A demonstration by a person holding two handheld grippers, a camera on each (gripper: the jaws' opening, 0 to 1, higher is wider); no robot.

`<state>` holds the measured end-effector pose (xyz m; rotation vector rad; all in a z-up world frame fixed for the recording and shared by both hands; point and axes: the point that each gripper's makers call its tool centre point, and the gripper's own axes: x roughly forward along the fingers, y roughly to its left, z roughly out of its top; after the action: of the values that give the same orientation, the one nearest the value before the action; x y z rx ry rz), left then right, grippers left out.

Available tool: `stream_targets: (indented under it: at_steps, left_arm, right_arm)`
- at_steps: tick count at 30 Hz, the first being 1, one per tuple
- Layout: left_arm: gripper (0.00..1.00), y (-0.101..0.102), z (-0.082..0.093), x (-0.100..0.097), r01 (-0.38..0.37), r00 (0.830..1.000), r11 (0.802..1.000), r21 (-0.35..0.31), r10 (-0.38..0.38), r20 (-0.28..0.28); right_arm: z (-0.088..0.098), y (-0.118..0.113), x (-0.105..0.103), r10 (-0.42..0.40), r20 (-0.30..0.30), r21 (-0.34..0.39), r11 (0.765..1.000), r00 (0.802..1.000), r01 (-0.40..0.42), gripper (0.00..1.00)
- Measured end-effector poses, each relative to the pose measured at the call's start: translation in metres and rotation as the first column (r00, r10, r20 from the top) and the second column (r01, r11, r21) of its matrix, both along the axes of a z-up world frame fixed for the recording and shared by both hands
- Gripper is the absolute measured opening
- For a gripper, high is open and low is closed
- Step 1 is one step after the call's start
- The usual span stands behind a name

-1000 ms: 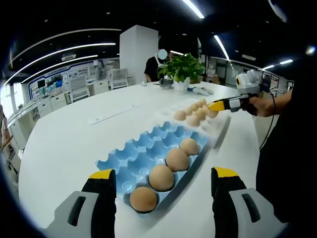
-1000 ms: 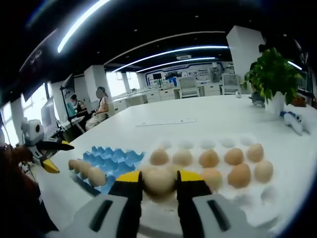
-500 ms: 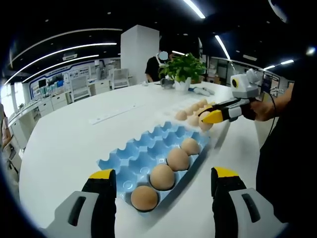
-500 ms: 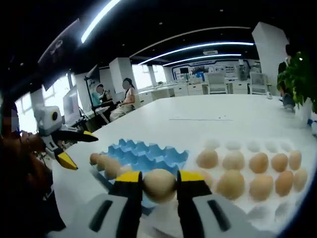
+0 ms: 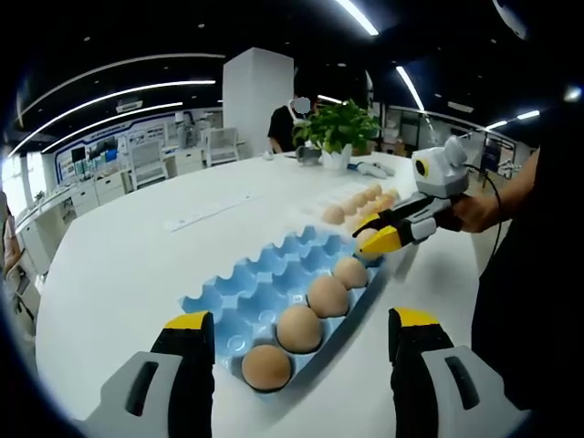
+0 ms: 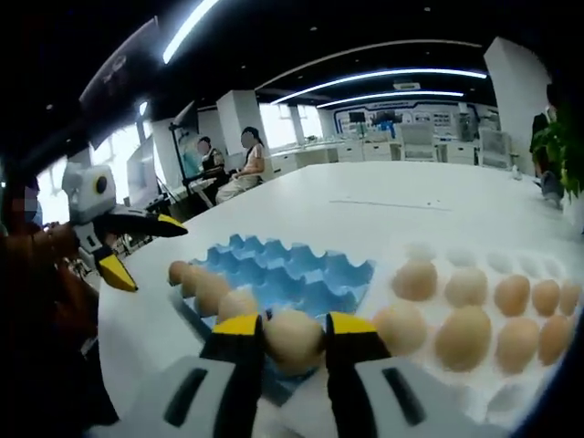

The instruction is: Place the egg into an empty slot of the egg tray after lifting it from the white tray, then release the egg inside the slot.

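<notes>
Left gripper view: the left gripper [image 5: 298,351] rises from the bottom edge with its yellow-tipped jaws spread wide, nothing between them. Just above them, in the lower centre of the frame, the blue egg tray [image 5: 266,285] lies on the white table [image 5: 128,265]. Four brown eggs sit in a row along its right edge; its other slots are bare. At centre right the right gripper [image 5: 370,234] comes in from the right, held in a person's hand [image 5: 474,210], its yellow tips over the far right corner of the blue tray, pinching an egg [image 5: 367,239]. Behind it, the white tray [image 5: 365,197] holds more eggs. A potted plant [image 5: 338,130] stands at top centre.

Right gripper view: the right gripper [image 6: 294,338] rises from the bottom centre, jaws pressed onto the egg [image 6: 293,339] held between the yellow tips. The egg sits just above the near corner of the blue tray [image 6: 283,274], which lies in the centre of the frame with a row of eggs along its left edge. The white tray [image 6: 429,265], at lower right, carries many eggs. At middle left the left gripper [image 6: 146,246] shows with its jaws apart.
</notes>
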<state>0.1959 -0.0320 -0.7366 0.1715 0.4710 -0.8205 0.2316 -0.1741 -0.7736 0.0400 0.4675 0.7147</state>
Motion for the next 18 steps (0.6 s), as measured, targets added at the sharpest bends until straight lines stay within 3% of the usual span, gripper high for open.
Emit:
stream_targets:
  at_steps: [4,18]
  left_arm:
    - [0.78,0.0008,0.0000,0.0004,0.000,1.000,1.000,0.005,0.000,0.003]
    - [0.77,-0.0013,0.0001,0.0033,0.006,1.000,1.000,0.001,-0.006,0.005]
  right_arm:
    - [-0.0042,0.0016,-0.0004,0.008,-0.004,-0.008,1.000,1.000,-0.008,0.27]
    - [-0.0062,0.0066,0.0007,0.083,0.075,-0.085,0.993,0.994,-0.077,0.27]
